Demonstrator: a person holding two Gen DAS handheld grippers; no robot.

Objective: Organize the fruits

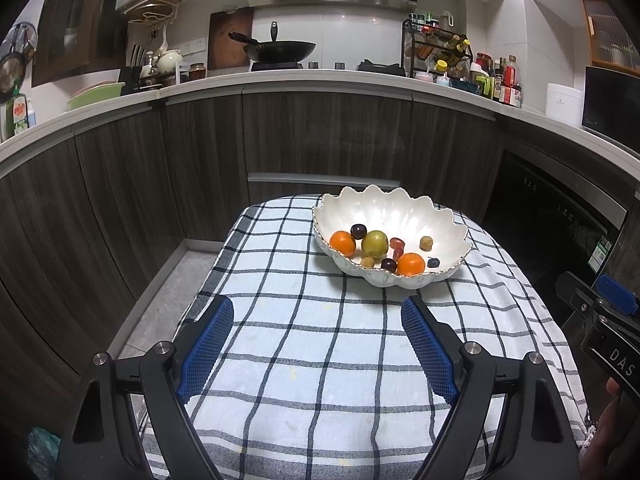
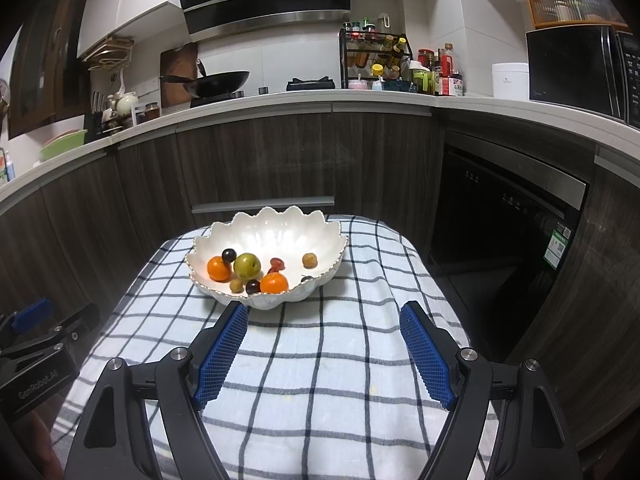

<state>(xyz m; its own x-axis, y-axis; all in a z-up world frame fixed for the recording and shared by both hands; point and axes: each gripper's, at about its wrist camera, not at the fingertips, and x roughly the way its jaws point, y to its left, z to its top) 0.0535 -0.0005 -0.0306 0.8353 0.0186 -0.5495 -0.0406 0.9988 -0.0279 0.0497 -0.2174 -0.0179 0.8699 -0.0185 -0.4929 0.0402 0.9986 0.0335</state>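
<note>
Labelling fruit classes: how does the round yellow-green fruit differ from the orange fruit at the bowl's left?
The round yellow-green fruit is dull green-yellow with a brownish patch; the orange fruit at the left is bright, even orange. The green one looks slightly larger and sits nearer the middle of the white scalloped bowl; the orange one lies by the left rim. Both are round and lie loose in the bowl.
</note>
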